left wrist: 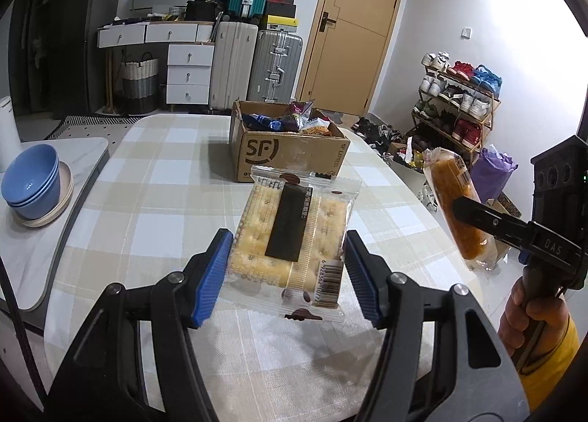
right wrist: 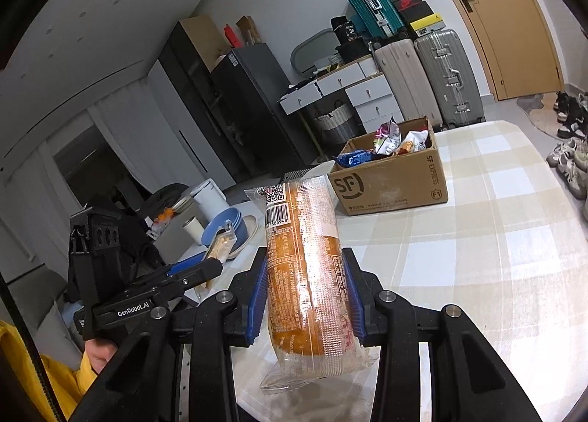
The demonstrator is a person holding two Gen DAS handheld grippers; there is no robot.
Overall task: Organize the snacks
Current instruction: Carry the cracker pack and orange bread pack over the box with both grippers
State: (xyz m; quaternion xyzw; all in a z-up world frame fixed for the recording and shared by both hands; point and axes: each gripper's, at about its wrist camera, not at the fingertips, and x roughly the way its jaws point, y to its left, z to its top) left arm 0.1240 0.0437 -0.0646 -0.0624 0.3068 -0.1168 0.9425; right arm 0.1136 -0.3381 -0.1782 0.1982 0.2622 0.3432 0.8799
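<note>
My left gripper (left wrist: 288,267) is shut on a clear pack of crackers (left wrist: 294,227) with a dark label, held flat above the checked table. My right gripper (right wrist: 304,293) is shut on a long wrapped orange bread roll (right wrist: 307,267), standing nearly upright between its blue pads. In the left wrist view that roll (left wrist: 454,209) hangs at the right, clamped by the right gripper's black fingers (left wrist: 488,220). In the right wrist view the left gripper (right wrist: 217,256) shows at the left with the crackers (right wrist: 220,244) edge-on. A cardboard SF box (left wrist: 290,155) (right wrist: 389,183) holding several snack packs stands farther along the table.
Stacked blue bowls (left wrist: 31,188) on a plate sit on a grey side surface at the left. The checked tablecloth (left wrist: 165,201) spreads between me and the box. Suitcases (left wrist: 253,65), white drawers and a shoe rack (left wrist: 459,102) line the room behind. A hand in a yellow sleeve (left wrist: 529,315) holds the right gripper.
</note>
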